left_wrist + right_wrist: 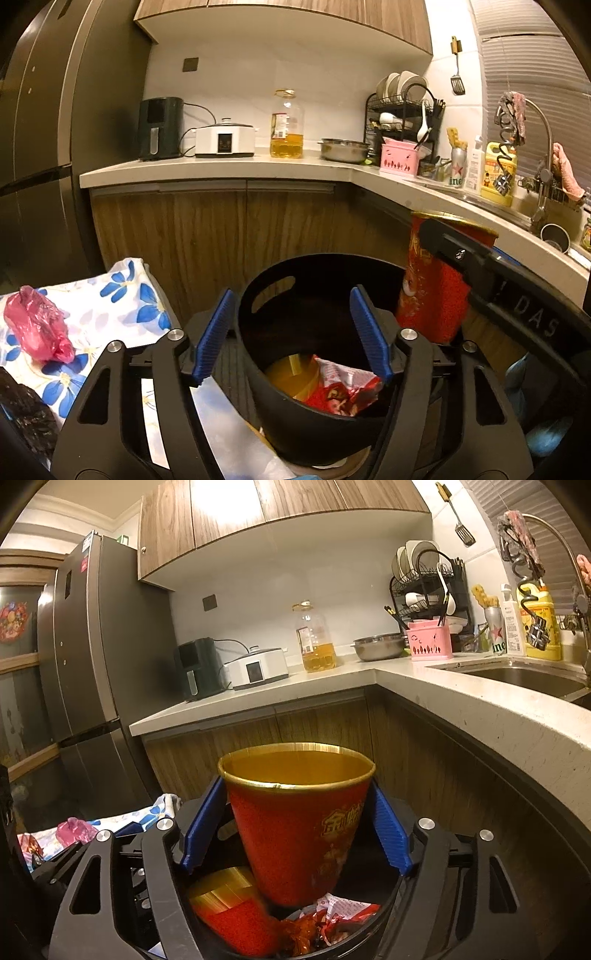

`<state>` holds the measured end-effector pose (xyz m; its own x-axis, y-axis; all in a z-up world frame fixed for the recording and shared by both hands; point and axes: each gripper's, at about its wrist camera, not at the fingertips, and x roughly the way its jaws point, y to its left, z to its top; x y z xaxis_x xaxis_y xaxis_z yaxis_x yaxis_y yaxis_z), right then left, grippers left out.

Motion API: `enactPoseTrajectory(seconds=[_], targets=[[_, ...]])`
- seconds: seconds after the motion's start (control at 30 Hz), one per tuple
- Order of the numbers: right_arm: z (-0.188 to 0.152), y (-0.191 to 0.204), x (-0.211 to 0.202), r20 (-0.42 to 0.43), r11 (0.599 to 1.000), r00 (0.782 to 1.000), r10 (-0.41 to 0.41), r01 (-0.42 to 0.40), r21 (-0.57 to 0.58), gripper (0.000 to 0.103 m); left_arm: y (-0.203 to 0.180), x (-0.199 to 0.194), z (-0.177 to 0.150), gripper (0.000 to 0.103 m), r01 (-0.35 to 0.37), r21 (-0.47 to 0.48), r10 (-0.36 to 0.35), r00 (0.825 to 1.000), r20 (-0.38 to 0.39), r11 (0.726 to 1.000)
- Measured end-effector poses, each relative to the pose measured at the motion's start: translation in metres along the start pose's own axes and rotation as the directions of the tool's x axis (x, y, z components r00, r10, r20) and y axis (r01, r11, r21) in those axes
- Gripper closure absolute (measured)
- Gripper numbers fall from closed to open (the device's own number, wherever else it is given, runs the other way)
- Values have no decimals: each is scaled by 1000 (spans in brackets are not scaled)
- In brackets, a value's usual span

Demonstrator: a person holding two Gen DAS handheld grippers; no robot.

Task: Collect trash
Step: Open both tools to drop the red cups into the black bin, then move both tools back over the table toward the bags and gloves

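bin: black bin with a handle slot, below both your grippers, in front of the wood cabinet doors. Take it as the landmark.
done: already inside the bin are a gold-lined red cup lying on its side and a crumpled red-and-white wrapper.
in hand: a second red cup, upright, gold rim up, hangs just over the bin mouth between your right gripper's blue pads.
right gripper: jaws spread around the cup. The pads sit right at its sides; I can't tell if they press it. No sharp gap visible. I'd read this as the drop.
left gripper: your left gripper is spread wide and empty, pointing into the bin mouth, with only the bin between its pads.
left to do: a crumpled pink plastic bag lies on the blue-flower cloth, left of the bin. Something dark and crinkled sits nearer you on the same side; can't identify it.
cup look: red paper, gold print, tapered, empty inside, undented. Light and stiff, by my guess.
progress: roughly past halfway; two items in, one dropping, at least one left.
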<state>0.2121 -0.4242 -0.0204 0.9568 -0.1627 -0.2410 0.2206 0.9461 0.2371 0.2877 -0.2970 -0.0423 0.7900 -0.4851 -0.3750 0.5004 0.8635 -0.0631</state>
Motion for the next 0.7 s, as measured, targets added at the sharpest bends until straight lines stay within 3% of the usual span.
enactPoseTrajectory(seconds=[0.33, 0.5, 0.7], targets=[[0, -5, -9, 3, 1000, 1000, -9, 9, 17, 24, 12, -10, -4, 30, -45, -45, 45, 999, -12, 998], [-4, -3, -21, 1, 1000, 1000, -17, 17, 10, 24, 21, -30, -9, 26, -113, -69, 113, 994, 5, 991], [-12, 9, -37, -4, 1000, 1000, -11, 11, -1, 24, 31, -63, -17, 25, -217, -69, 220, 975, 40, 974]])
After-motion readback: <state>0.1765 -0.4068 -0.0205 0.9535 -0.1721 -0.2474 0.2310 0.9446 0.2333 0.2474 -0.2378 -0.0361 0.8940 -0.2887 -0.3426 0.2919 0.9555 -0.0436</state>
